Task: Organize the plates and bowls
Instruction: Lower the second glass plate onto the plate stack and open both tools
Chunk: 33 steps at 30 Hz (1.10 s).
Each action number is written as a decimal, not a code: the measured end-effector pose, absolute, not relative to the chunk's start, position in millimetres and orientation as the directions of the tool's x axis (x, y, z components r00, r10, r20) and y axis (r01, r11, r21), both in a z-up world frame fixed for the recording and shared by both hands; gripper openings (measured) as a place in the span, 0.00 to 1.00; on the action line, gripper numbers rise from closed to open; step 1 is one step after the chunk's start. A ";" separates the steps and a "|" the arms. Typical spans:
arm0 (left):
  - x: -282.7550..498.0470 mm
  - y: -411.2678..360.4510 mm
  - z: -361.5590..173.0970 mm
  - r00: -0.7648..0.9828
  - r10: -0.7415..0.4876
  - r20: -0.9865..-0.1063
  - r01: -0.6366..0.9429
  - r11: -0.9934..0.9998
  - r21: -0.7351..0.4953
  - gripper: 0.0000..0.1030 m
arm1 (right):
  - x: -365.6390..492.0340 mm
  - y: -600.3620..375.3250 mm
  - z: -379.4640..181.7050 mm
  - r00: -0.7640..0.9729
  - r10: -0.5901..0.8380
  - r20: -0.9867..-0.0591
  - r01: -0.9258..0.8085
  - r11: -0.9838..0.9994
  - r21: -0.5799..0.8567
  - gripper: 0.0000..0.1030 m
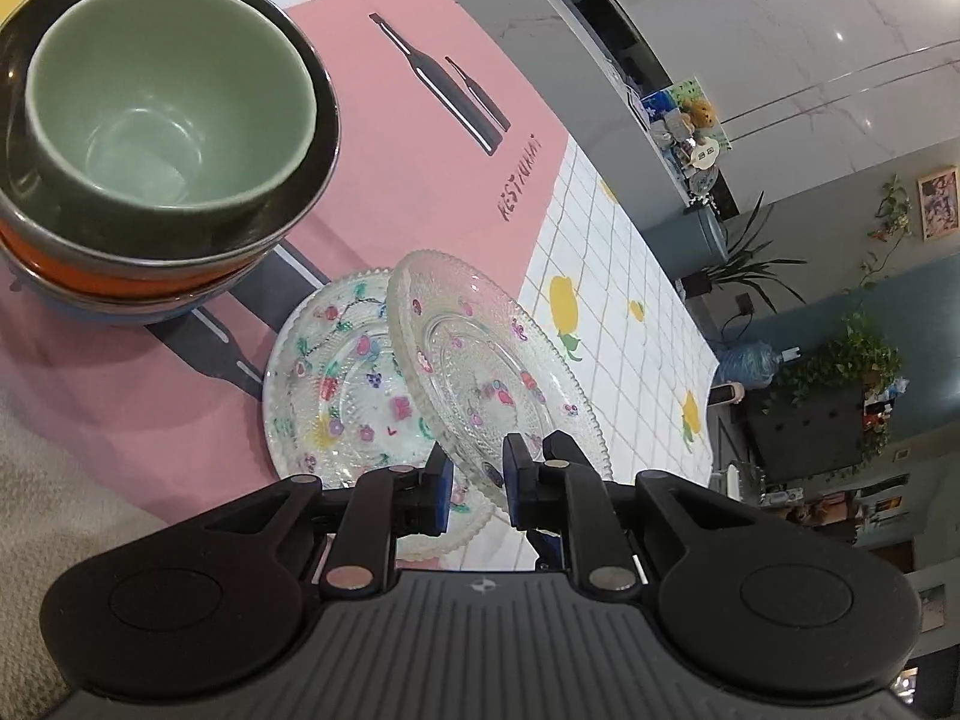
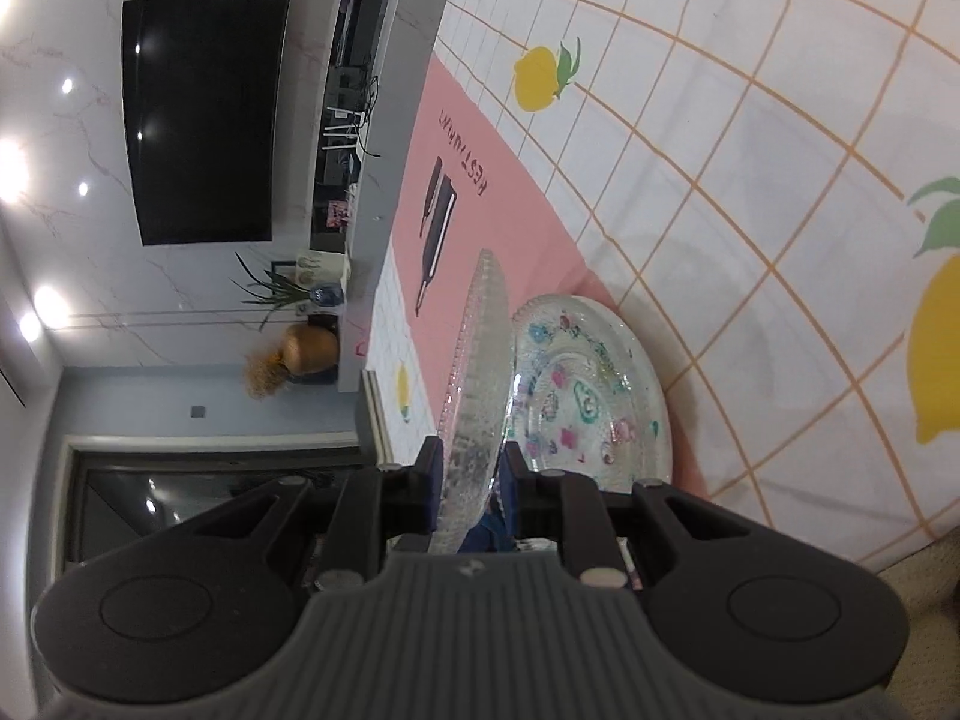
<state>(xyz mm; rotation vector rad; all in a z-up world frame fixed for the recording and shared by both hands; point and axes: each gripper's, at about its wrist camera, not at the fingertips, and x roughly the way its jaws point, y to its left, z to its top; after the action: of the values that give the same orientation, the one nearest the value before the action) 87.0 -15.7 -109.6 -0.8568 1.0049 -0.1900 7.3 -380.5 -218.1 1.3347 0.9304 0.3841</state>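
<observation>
The right claw (image 2: 468, 480) is clamped on the rim of a glass plate (image 2: 477, 396) painted with little flowers, holding it tilted on edge just above and beside a 2nd matching plate (image 2: 591, 396) that lies flat on the tablecloth (image 2: 750, 180). The left claw (image 1: 477, 477) sits nearly together at the near rims of both plates; its pads flank the tilted plate's edge, but I cannot tell whether they press on it. Beyond, to the left, the bowls look finished: a green bowl (image 1: 171, 102) nests in a dark one (image 1: 300, 180), over an orange one (image 1: 120, 279) and a blue one (image 1: 126, 315) at the bottom. What seems left is lowering the tilted plate onto its twin. On the cloth's pink panel, beside 2 printed bottles, dark letters (image 1: 521, 186) read roughly "RESTAURANT".
</observation>
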 end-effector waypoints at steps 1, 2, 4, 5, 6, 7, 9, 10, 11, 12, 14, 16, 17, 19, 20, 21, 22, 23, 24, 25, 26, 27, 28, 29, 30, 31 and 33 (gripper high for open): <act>86.4 -16.6 -109.8 0.549 -0.500 -0.669 -0.234 0.677 -0.698 0.19 | 7.9 -379.7 -220.0 0.593 0.721 -0.358 0.269 0.242 0.932 0.17; 85.6 -17.3 -109.8 0.547 -0.492 -0.677 -0.238 0.685 -0.689 0.19 | 8.6 -379.2 -222.1 0.586 0.723 -0.366 0.279 0.244 0.929 0.17; 84.1 -18.2 -111.1 0.540 -0.484 -0.688 -0.251 0.688 -0.681 0.19 | 8.6 -378.3 -225.7 0.571 0.728 -0.378 0.295 0.248 0.923 0.17; 81.3 -16.2 -113.9 0.538 -0.485 -0.690 -0.258 0.684 -0.682 0.19 | 9.4 -377.8 -227.5 0.566 0.731 -0.380 0.299 0.247 0.922 0.17; 80.9 -15.2 -115.6 0.536 -0.487 -0.689 -0.263 0.679 -0.685 0.19 | 9.8 -377.2 -229.1 0.562 0.734 -0.382 0.303 0.247 0.920 0.17; 80.7 -14.4 -117.5 0.533 -0.490 -0.690 -0.269 0.676 -0.687 0.19 | 9.7 -376.7 -230.5 0.558 0.735 -0.386 0.308 0.248 0.918 0.17; 79.9 -12.0 -120.7 0.525 -0.496 -0.692 -0.273 0.671 -0.689 0.19 | 8.6 -376.1 -232.5 0.550 0.735 -0.397 0.322 0.252 0.913 0.16; 79.3 -11.7 -121.4 0.519 -0.497 -0.696 -0.275 0.673 -0.686 0.19 | 7.6 -376.5 -232.9 0.545 0.733 -0.407 0.330 0.259 0.908 0.15; 79.0 -12.7 -121.2 0.511 -0.496 -0.702 -0.274 0.680 -0.680 0.19 | 6.7 -376.5 -234.0 0.539 0.730 -0.419 0.341 0.265 0.902 0.14; 79.0 -13.4 -121.5 0.503 -0.493 -0.710 -0.275 0.687 -0.672 0.19 | 6.4 -376.4 -235.6 0.533 0.728 -0.431 0.354 0.270 0.895 0.14; 78.6 -14.0 -124.1 0.486 -0.487 -0.726 -0.292 0.692 -0.660 0.19 | 6.2 -375.8 -239.7 0.516 0.729 -0.450 0.380 0.276 0.883 0.13; 78.2 -10.6 -129.8 0.466 -0.493 -0.735 -0.325 0.677 -0.660 0.19 | 6.0 -374.5 -242.4 0.501 0.729 -0.466 0.395 0.287 0.873 0.13; 77.4 -8.2 -133.1 0.459 -0.496 -0.737 -0.338 0.670 -0.662 0.19 | 6.0 -373.8 -242.9 0.496 0.728 -0.473 0.398 0.293 0.869 0.13; 76.7 -6.0 -135.9 0.452 -0.500 -0.738 -0.349 0.662 -0.663 0.19 | 6.0 -372.5 -242.6 0.490 0.726 -0.482 0.401 0.304 0.864 0.13; 76.3 -6.0 -136.3 0.451 -0.501 -0.739 -0.348 0.664 -0.662 0.19 | 5.8 -372.3 -242.0 0.489 0.724 -0.486 0.401 0.308 0.863 0.13; 75.9 -5.9 -136.5 0.447 -0.500 -0.741 -0.346 0.668 -0.659 0.19 | 5.6 -372.3 -241.1 0.488 0.720 -0.493 0.401 0.316 0.860 0.13; 75.9 -5.9 -137.0 0.444 -0.499 -0.744 -0.345 0.671 -0.656 0.19 | 5.3 -371.8 -238.7 0.486 0.716 -0.500 0.395 0.330 0.857 0.14; 76.6 -6.3 -137.2 0.441 -0.498 -0.747 -0.346 0.673 -0.653 0.19 | 6.9 -370.2 -235.9 0.482 0.715 -0.507 0.384 0.348 0.855 0.19; 76.9 -6.6 -137.0 0.439 -0.495 -0.750 -0.347 0.676 -0.650 0.18 | 8.3 -368.7 -233.9 0.475 0.718 -0.509 0.369 0.363 0.856 0.24; 77.4 -6.8 -136.6 0.439 -0.494 -0.751 -0.348 0.677 -0.649 0.18 | 10.9 -366.8 -231.6 0.464 0.727 -0.507 0.349 0.376 0.858 0.29; 78.5 -7.7 -136.3 0.437 -0.494 -0.752 -0.349 0.677 -0.648 0.18 | 13.0 -364.9 -228.7 0.450 0.729 -0.515 0.335 0.397 0.855 0.34; 78.5 -7.5 -136.4 0.436 -0.494 -0.752 -0.351 0.676 -0.647 0.18 | 14.2 -363.1 -225.5 0.442 0.730 -0.522 0.320 0.415 0.852 0.37; 79.3 -8.4 -136.0 0.436 -0.491 -0.754 -0.354 0.677 -0.645 0.18 | 14.5 -362.2 -222.0 0.438 0.728 -0.527 0.306 0.430 0.849 0.41; 79.2 -8.8 -135.9 0.437 -0.487 -0.756 -0.356 0.678 -0.643 0.18 | 14.7 -362.2 -217.5 0.432 0.729 -0.531 0.290 0.445 0.847 0.47; 78.7 -7.5 -136.4 0.437 -0.488 -0.755 -0.358 0.676 -0.644 0.18 | 13.2 -363.7 -212.4 0.431 0.729 -0.532 0.270 0.458 0.847 0.51; 78.5 -7.1 -136.8 0.436 -0.490 -0.755 -0.359 0.674 -0.645 0.18 | 11.0 -366.8 -206.9 0.443 0.723 -0.530 0.250 0.468 0.848 0.59; 78.9 -6.2 -137.2 0.433 -0.494 -0.754 -0.360 0.673 -0.646 0.18 | 4.9 -373.5 -197.9 0.478 0.696 -0.536 0.218 0.497 0.840 0.64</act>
<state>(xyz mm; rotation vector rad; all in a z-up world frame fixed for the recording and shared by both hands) 78.9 -6.2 -137.2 -0.8799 1.1620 -0.0985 4.9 -373.5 -197.9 1.0465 1.0687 0.3678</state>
